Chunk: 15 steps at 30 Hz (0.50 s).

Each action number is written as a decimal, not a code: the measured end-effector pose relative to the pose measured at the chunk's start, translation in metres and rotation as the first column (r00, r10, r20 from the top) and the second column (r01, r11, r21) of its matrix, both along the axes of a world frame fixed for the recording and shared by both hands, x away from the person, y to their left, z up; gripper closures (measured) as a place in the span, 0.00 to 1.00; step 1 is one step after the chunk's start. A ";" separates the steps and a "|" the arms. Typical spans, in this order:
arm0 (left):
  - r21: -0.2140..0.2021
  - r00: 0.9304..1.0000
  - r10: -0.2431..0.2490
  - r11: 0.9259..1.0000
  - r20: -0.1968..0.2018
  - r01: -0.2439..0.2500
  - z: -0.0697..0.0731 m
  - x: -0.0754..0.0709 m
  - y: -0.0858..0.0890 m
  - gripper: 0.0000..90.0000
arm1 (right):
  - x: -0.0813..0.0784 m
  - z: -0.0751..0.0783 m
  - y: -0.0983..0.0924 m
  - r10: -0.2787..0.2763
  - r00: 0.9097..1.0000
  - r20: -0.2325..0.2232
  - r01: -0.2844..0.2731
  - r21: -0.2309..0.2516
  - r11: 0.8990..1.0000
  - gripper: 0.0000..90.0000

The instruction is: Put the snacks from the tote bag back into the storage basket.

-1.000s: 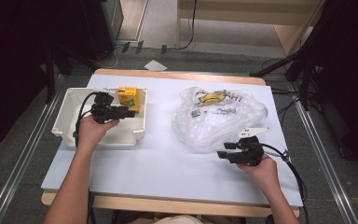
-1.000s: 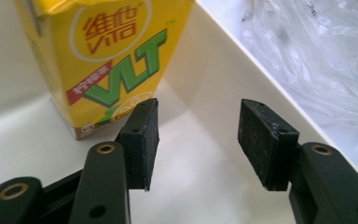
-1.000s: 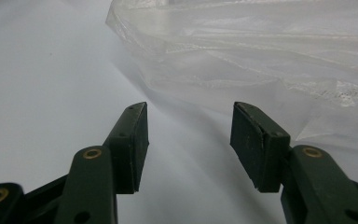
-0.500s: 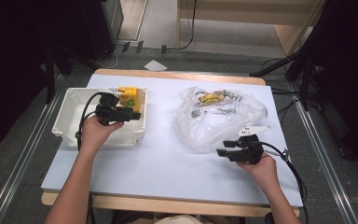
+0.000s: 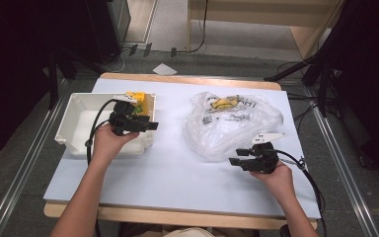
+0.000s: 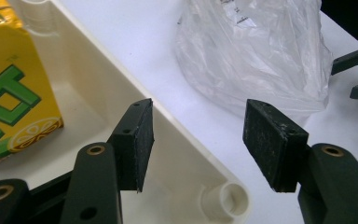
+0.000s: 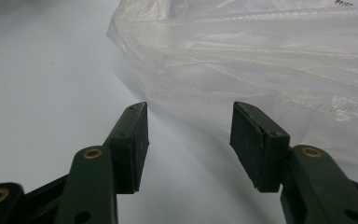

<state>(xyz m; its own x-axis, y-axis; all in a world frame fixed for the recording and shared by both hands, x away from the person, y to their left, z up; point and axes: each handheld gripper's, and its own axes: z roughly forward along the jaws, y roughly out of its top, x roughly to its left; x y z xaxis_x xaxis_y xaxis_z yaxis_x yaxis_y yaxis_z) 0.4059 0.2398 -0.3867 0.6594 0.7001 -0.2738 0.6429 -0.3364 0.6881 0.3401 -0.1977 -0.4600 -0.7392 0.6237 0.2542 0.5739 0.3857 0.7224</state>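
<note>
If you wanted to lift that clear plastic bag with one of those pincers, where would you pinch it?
Probably at the loose, crumpled edge of the plastic bag nearest the right gripper, coming in low from the person's side. The film there bunches into folds thin enough to fit between open jaws, while the middle bulges over the contents and offers nothing to pinch.

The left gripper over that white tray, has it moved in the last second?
Yes. The left gripper has drifted toward the plastic bag, from over the yellow carton to the white tray's right wall, fingers opening, nothing between them.
</note>
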 end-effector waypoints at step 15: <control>0.012 0.996 -0.086 0.996 0.010 0.086 0.004 -0.013 -0.033 0.46 | 0.000 0.001 0.000 -0.001 1.000 0.002 0.001 -0.002 1.000 0.53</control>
